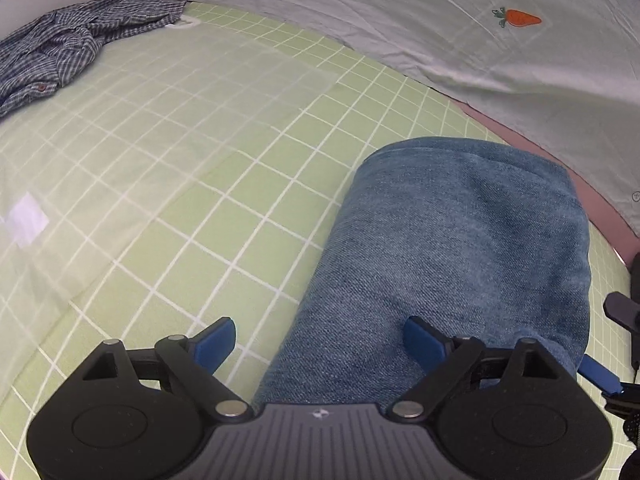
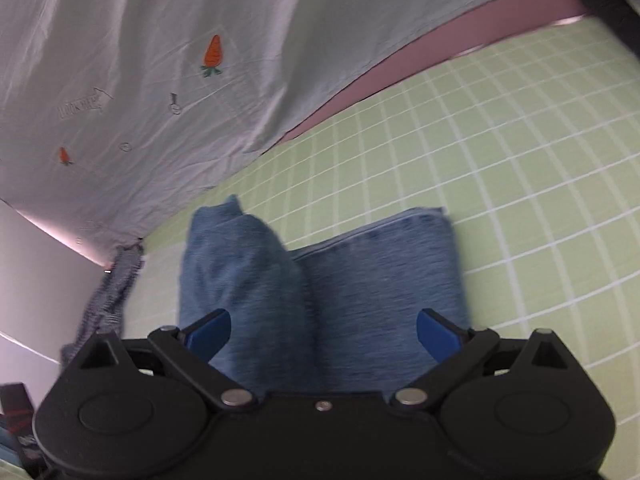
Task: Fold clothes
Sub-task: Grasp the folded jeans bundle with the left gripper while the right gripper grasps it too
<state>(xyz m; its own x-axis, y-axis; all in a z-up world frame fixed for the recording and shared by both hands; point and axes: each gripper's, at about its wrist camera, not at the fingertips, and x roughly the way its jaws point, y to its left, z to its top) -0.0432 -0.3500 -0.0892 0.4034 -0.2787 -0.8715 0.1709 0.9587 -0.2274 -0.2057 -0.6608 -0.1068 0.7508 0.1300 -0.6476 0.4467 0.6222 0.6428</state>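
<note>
Folded blue jeans (image 1: 460, 248) lie on the green checked bed sheet (image 1: 180, 152). My left gripper (image 1: 320, 340) is open, its left blue finger over the sheet and its right one over the denim's near end. In the right wrist view the jeans (image 2: 360, 280) show a raised fold on the left and a flat layer on the right. My right gripper (image 2: 324, 332) is open just above their near edge, holding nothing. Part of the right gripper (image 1: 616, 344) shows at the right edge of the left view. A crumpled blue plaid shirt (image 1: 68, 48) lies far left.
A pale grey quilt with carrot prints (image 1: 480, 32) lies along the back of the bed, with a pink layer (image 2: 440, 56) under it. A white wall (image 2: 32, 292) and a dark box (image 2: 16, 412) are at the left of the right wrist view.
</note>
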